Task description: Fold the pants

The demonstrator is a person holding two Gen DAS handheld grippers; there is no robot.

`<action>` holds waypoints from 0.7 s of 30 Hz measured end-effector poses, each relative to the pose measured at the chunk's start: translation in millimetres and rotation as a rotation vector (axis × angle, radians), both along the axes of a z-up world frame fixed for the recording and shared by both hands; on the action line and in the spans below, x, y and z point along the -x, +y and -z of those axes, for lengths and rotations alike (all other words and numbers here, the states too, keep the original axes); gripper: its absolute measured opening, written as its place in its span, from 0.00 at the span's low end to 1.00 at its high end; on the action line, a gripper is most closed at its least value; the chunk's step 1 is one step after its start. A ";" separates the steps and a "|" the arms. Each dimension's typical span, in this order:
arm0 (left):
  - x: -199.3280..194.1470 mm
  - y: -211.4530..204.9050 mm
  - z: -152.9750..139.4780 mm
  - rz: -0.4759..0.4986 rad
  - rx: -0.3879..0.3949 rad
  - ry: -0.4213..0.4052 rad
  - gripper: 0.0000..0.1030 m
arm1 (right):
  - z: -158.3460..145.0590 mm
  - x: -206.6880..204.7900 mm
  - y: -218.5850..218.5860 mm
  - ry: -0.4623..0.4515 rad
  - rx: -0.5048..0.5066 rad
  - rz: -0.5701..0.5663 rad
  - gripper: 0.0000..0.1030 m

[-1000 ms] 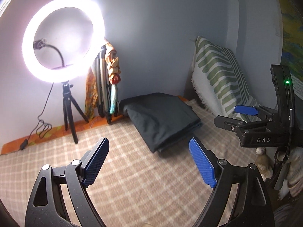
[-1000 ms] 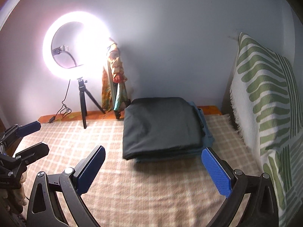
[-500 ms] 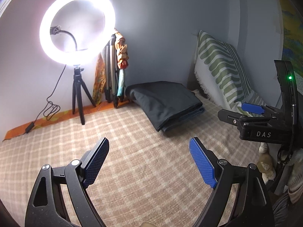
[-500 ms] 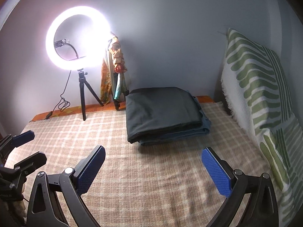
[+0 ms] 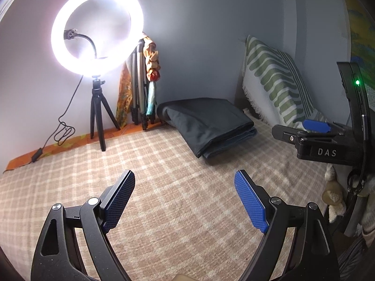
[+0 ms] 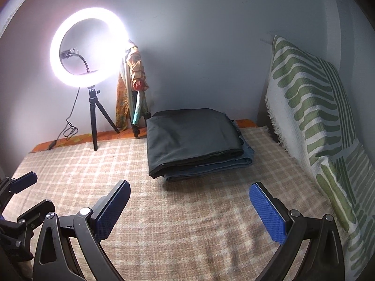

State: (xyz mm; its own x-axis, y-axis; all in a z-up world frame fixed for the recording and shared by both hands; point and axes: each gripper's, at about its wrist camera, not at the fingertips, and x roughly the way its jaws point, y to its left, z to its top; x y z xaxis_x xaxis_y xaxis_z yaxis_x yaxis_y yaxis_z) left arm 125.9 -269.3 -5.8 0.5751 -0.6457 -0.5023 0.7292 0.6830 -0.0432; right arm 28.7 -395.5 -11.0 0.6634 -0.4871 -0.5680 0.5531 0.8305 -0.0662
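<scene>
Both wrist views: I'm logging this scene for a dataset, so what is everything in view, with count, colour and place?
folded pants: one, dark grey, on top of the stack by the back wall
folded garment: one, grey-blue, under the pants
blanket: one, beige plaid, covering the surface
ring light: one, white, lit, on a black tripod, back left
folded tripod: one, grey, leaning on the wall, draped with orange patterned cloth
throw: one, white with green stripes, along the right
left gripper: one, black with blue pads, open, empty
right gripper: one, black with blue pads, open, empty
</scene>
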 end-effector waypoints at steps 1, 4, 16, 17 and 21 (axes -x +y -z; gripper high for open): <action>-0.1 0.0 0.9 0.001 -0.006 0.000 0.84 | 1.3 -0.7 -0.2 0.003 0.005 0.001 1.00; -1.6 2.1 0.3 0.000 0.001 0.008 0.84 | 4.2 -0.5 -1.6 0.007 0.011 0.007 1.00; -1.8 11.3 1.5 -0.034 -0.003 -0.019 0.95 | 7.3 -1.3 -3.1 0.002 0.036 0.017 1.00; -1.7 10.7 1.5 -0.037 -0.011 -0.025 0.95 | 7.9 -1.7 -3.2 0.003 0.035 0.016 1.00; -0.8 9.0 1.6 -0.058 -0.040 -0.048 0.95 | 9.1 -1.5 -3.7 0.000 0.026 0.020 1.00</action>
